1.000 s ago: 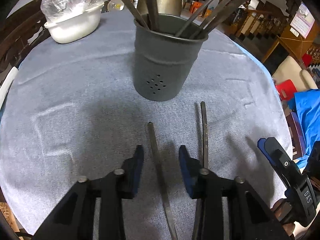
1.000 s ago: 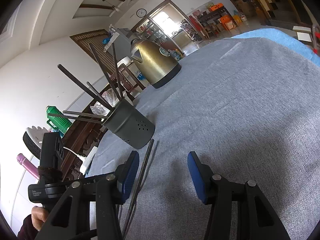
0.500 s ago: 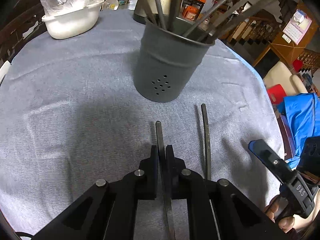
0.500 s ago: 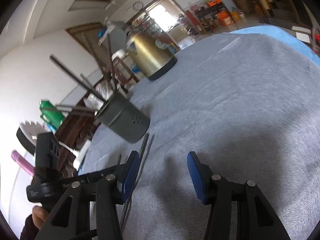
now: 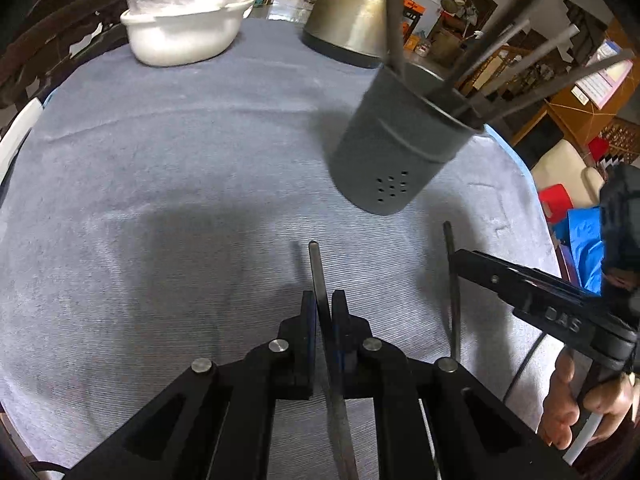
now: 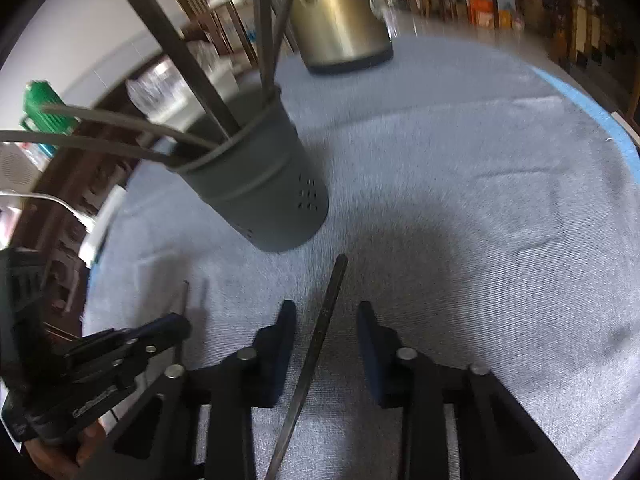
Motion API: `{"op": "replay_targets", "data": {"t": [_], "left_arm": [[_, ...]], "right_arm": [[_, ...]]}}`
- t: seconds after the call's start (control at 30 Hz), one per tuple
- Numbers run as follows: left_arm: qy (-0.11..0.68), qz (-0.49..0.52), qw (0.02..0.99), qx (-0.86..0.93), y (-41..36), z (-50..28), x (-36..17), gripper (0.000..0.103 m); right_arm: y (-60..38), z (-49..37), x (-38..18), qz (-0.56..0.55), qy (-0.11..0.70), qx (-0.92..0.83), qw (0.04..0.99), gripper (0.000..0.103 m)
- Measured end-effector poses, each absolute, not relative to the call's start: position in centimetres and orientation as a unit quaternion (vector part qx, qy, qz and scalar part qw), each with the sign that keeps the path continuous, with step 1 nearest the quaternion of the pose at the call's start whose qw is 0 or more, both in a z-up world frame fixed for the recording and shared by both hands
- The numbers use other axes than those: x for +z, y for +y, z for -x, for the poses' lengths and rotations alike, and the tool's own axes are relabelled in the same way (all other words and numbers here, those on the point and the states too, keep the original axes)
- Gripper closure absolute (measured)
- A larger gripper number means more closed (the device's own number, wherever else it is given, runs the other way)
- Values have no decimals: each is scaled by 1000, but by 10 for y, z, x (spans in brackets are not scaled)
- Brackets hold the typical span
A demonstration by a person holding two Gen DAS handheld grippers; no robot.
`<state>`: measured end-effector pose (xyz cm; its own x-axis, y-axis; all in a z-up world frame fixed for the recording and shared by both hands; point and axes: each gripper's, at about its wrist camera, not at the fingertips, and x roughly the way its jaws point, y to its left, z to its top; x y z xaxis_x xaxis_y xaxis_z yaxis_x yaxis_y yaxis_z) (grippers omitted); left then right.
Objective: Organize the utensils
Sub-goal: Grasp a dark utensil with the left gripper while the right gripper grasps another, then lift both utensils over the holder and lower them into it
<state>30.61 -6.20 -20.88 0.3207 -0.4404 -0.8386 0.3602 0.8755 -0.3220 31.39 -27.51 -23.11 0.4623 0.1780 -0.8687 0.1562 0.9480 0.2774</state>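
A grey perforated utensil holder [image 5: 400, 160] [image 6: 260, 184] stands on the grey tablecloth with several dark metal handles sticking out of it. In front of it, my left gripper [image 5: 324, 304] is shut on a flat dark metal utensil [image 5: 316, 268], whose end pokes out toward the holder. A second, similar utensil [image 6: 328, 308] [image 5: 451, 280] lies on the cloth to its right. My right gripper [image 6: 326, 320] straddles it. Its jaws are closing, with a gap still showing on each side of the utensil. Each gripper also shows in the other's view: right gripper [image 5: 464, 258], left gripper [image 6: 180, 324].
A brass-coloured kettle [image 5: 352, 12] [image 6: 340, 20] stands behind the holder. A white bowl [image 5: 184, 28] with a plastic bag in it sits at the far left. The round table's edge [image 6: 616, 128] curves at the right, with chairs and furniture beyond. A person's hands hold both grippers.
My left gripper closed on the left utensil and shifted leftward, holder now up right. My right gripper swung down over the second utensil and its jaws narrowed around it.
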Motion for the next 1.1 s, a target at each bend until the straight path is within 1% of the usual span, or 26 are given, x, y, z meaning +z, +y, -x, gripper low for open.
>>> {"op": "replay_targets", "data": {"t": [0.13,0.17,0.2,0.23,0.27,0.43,0.5,0.57,0.6,0.63,0.67,0.73,0.87,1.0,1.1], "left_arm": [[541,48,803,-245,-53,-315,-209,95],[544,48,801,-246,-53,-317,-209,93],[548,50,797,-249,-53,-320,-209,90],[554,51,791,-255,-54,-322,-209,79],[561,50,786,-257,-55,-324,-210,72],[589,34,768,-249,-70,-338,-219,71],[586,21,770,-250,-80,-343,-220,71],[584,18,772,-250,-88,-346,-222,72],[584,17,773,-248,-89,-348,-223,76],[584,14,773,-246,-90,-349,-225,91],[586,12,772,-245,-92,-349,-227,94],[580,19,777,-243,-92,-349,-228,94],[543,42,805,-237,-82,-333,-203,96],[485,66,841,-233,-72,-321,-163,96],[435,83,865,-236,-64,-311,-128,96]], "right_arm": [[-266,-331,-240,-137,568,-19,811,76],[-263,-335,-243,-126,582,-26,803,76],[-261,-338,-244,-116,591,-31,798,76],[-259,-340,-244,-109,594,-33,796,76],[-257,-343,-244,-99,603,-36,790,77],[-248,-350,-246,-68,624,-38,777,88],[-246,-350,-247,-68,626,-30,776,92],[-245,-349,-247,-72,623,-22,779,97],[-245,-346,-246,-73,619,-20,781,97],[-245,-343,-245,-76,612,-17,787,97],[-245,-339,-241,-81,604,-11,793,97],[-244,-328,-232,-85,583,3,808,97],[-249,-305,-203,-81,540,29,837,97],[-240,-287,-168,-77,482,57,871,97],[-235,-267,-135,-72,412,88,904,97]]}}
